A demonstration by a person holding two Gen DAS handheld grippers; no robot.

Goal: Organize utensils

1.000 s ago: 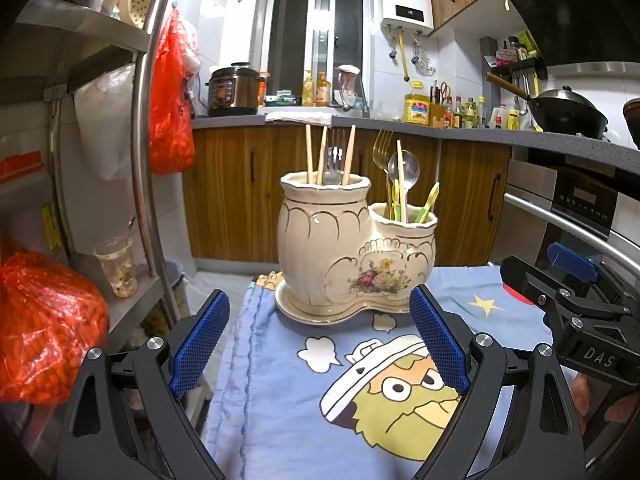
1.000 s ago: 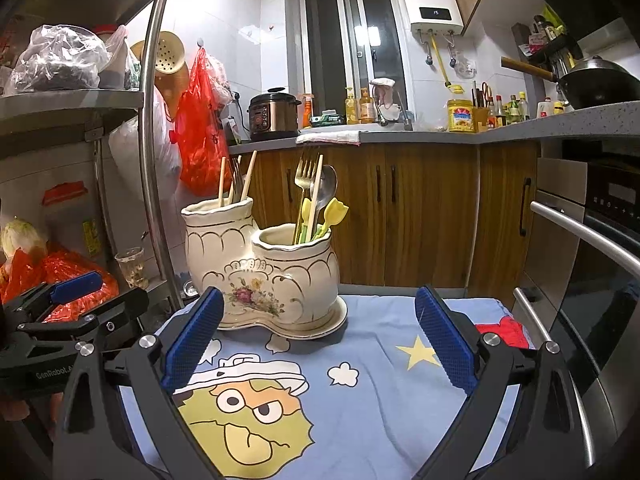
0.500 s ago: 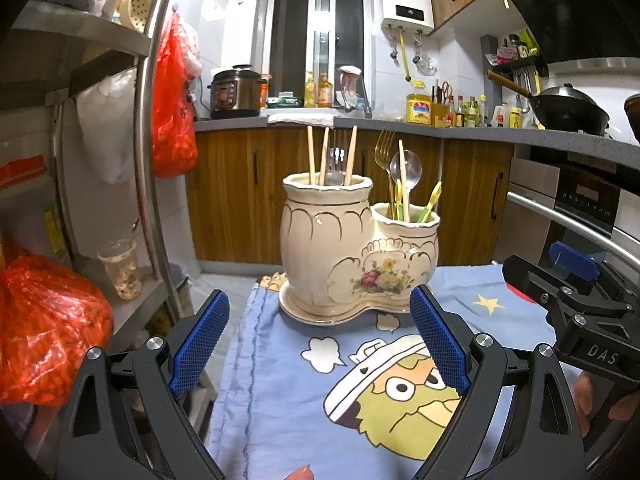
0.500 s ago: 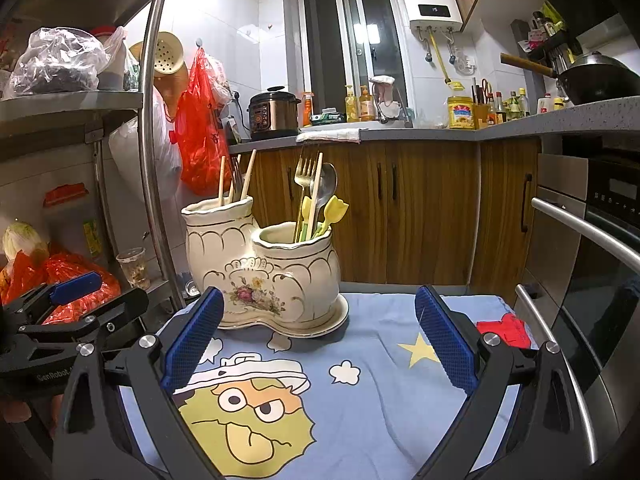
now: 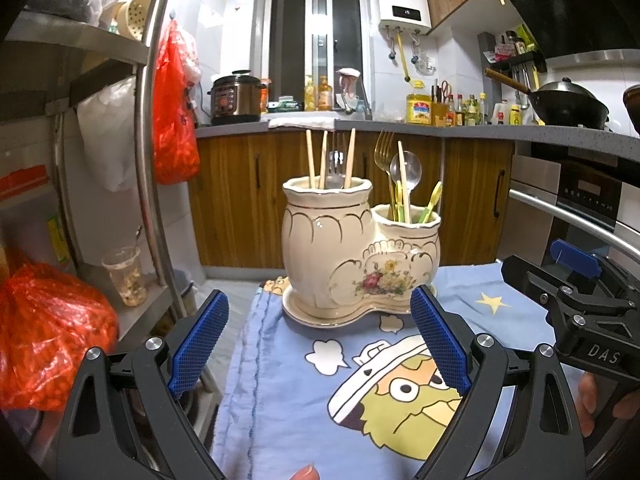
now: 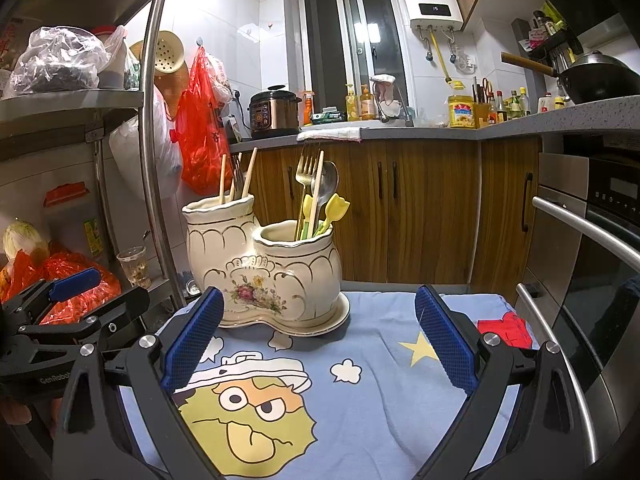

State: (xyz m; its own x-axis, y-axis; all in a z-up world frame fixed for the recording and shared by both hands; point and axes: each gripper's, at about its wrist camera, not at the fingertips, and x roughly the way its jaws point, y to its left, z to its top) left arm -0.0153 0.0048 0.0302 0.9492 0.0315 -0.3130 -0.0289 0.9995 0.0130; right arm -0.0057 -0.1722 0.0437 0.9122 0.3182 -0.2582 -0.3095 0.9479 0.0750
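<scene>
Little has shifted since a second ago: both views sit barely nearer. Left gripper (image 5: 320,344) and right gripper (image 6: 316,340), jaws wide and empty, hover over the cartoon cloth (image 6: 360,392). Beyond stands the two-pot ceramic holder (image 5: 352,256) (chopsticks (image 5: 310,158) left pot, fork (image 6: 306,172) and spoon right). A careless reach could tip it.
</scene>
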